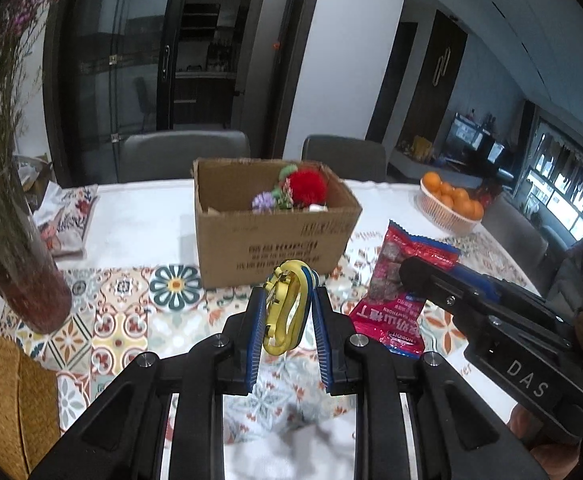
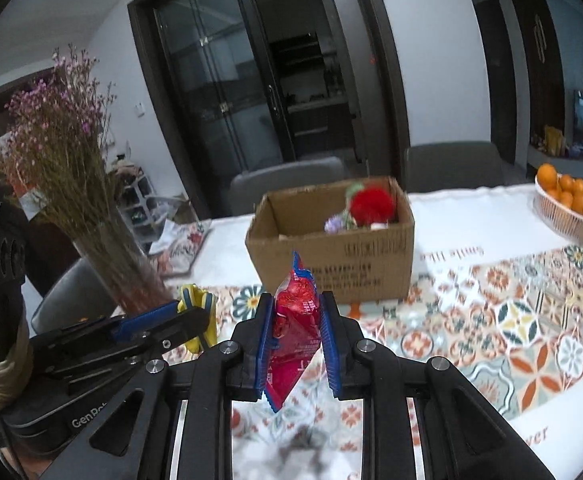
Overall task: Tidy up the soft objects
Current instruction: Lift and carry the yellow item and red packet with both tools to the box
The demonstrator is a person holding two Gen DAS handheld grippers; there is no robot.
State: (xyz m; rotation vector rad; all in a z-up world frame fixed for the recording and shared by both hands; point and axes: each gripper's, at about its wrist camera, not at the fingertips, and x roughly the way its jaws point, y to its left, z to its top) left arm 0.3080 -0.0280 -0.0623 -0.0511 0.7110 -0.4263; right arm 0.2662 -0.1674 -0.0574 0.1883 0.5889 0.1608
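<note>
Left gripper (image 1: 287, 300) clamped on a yellow soft toy (image 1: 285, 312) with blue-grey trim, blue pads pressing it from both sides, toy held clear above the tablecloth (image 1: 131, 216). Right gripper (image 2: 296, 308) likewise closed tight — a red snack packet (image 2: 293, 320) pinched edge-on between its pads, one corner sticking up past the fingertips, the other hanging below them. Both loads are off the table, side by side; in the left wrist view the right gripper comes in from the right with the packet dangling flat-on, white print visible on red foil. Ahead of both stands an open cardboard box (image 1: 275, 236) on the white part of the cloth, flaps open, printing on its near wall. Inside it, toward the far right corner: a red fluffy pompom (image 1: 307, 188), a small purple flower (image 1: 263, 201) and some green bits beside it — touching one another. Glass vase (image 1: 15, 264) of dried pinkish flowers at far left, near the table edge. White basket of oranges (image 1: 449, 206) to the right of the box, well apart from it. A floral-print cushion or pouch (image 1: 67, 216) lies left of the box. Two grey chair backs (image 1: 183, 152) behind the table. Woven straw item (image 1: 7, 396) at lower left, identity unclear.
</note>
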